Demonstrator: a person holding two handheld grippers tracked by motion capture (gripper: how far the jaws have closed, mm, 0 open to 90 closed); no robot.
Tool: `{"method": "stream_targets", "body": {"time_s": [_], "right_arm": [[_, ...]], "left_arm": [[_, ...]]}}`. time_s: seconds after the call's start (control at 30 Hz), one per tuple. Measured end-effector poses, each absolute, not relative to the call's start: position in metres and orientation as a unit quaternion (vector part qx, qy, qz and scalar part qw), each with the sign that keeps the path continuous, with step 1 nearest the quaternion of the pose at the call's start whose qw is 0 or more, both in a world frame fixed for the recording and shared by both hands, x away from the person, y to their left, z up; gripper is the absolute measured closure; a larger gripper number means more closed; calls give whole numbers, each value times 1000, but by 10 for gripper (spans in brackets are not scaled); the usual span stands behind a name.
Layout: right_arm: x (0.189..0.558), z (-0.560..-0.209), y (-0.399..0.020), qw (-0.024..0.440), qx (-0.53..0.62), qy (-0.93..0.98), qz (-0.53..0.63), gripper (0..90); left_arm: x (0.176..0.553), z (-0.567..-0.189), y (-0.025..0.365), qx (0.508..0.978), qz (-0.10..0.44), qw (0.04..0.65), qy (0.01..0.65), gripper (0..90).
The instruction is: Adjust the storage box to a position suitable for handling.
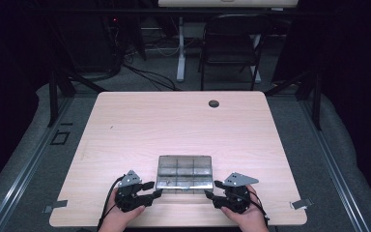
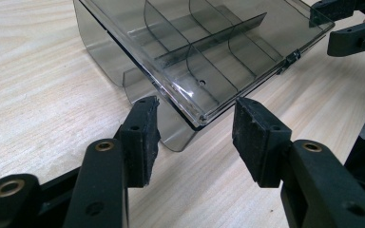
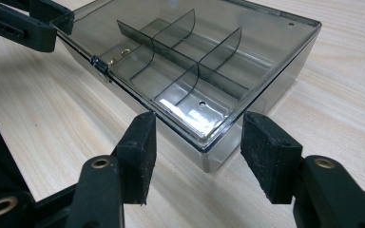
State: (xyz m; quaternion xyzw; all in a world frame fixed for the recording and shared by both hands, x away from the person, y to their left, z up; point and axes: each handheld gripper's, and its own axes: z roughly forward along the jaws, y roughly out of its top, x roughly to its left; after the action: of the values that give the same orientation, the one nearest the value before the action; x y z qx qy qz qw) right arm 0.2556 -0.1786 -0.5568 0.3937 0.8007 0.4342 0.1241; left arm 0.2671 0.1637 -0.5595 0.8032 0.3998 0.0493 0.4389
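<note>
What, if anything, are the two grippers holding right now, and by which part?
Nothing is held: the left gripper and right gripper stand open at the near corners of the compartment box.

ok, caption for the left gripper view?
Open left tongs facing a corner of the smoky clear compartment box on the wooden table.

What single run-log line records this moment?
left gripper: open, at box corner | right gripper: open, at opposite corner | compartment box: lid shut, on table

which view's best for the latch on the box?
Right gripper view: the latch sits sharp on the box's front edge. The left gripper view shows the latch small, near the frame's right side. In the high view it is a tiny speck, hard to tell.
</note>
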Motion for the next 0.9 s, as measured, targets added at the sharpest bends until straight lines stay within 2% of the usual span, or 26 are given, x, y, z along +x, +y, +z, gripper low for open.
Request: {"method": "stream_targets", "body": {"time_s": [0.57, 0.9], "right_arm": [[259, -549, -185, 125, 403, 783, 457, 443], [267, -536, -205, 144, 430, 751, 479, 440]], "left_arm": [[274, -551, 174, 785, 50, 466, 405, 494], [284, -543, 188, 767, 50, 474, 429, 485]]}}
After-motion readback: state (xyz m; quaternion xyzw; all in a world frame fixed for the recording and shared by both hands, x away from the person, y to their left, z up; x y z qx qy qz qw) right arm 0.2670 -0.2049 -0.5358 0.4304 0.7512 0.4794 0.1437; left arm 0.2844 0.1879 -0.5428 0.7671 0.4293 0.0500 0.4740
